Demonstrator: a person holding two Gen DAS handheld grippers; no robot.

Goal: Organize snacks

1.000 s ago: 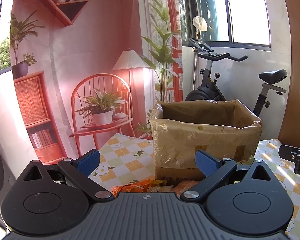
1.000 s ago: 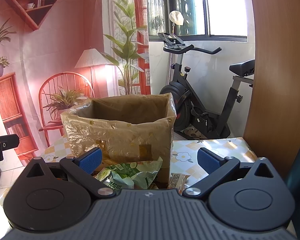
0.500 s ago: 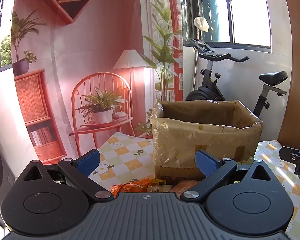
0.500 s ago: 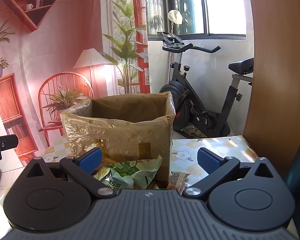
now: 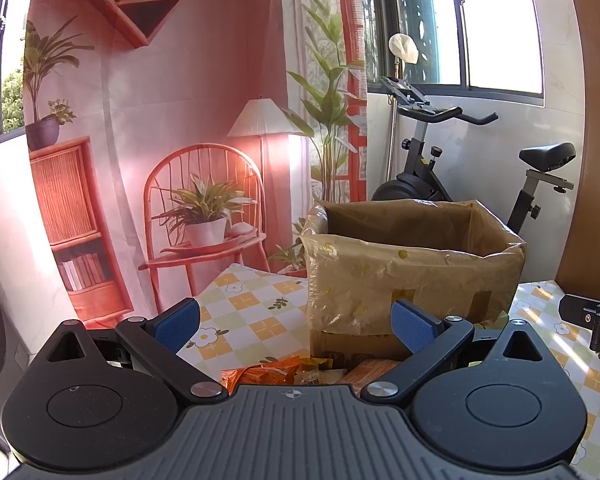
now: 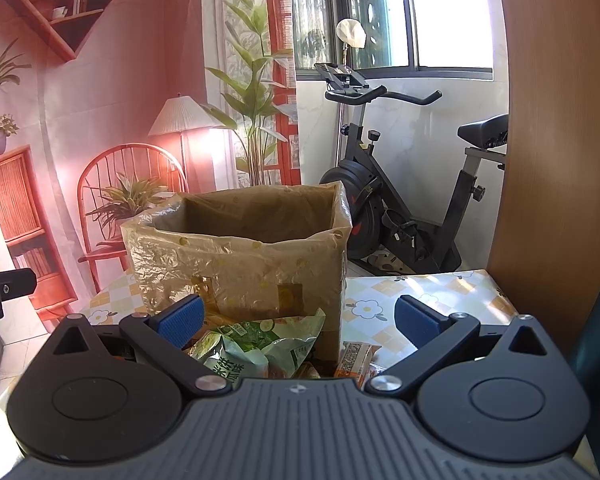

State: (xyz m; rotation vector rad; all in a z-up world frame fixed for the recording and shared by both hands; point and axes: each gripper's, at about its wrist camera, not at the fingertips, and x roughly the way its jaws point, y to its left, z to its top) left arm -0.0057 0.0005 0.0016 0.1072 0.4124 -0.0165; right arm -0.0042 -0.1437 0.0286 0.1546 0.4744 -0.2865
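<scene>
A cardboard box lined with a yellowish plastic bag (image 5: 412,280) stands on the flowered tablecloth, also in the right wrist view (image 6: 240,264). My left gripper (image 5: 296,326) is open and empty, hovering before the box. Orange snack packets (image 5: 268,372) lie below it, partly hidden by the gripper body. My right gripper (image 6: 298,322) is open and empty. A green cucumber-flavour chip bag (image 6: 260,348) and a small orange bar (image 6: 356,356) lie under it in front of the box.
The checkered tablecloth (image 5: 252,308) ends at a left edge near a printed backdrop. An exercise bike (image 6: 400,208) stands behind the table. A wooden panel (image 6: 556,160) rises at the right. The other gripper's tip shows at the right edge (image 5: 592,320).
Both grippers have shifted only slightly; the view has barely moved. The jaws stay open and nothing was picked up.
</scene>
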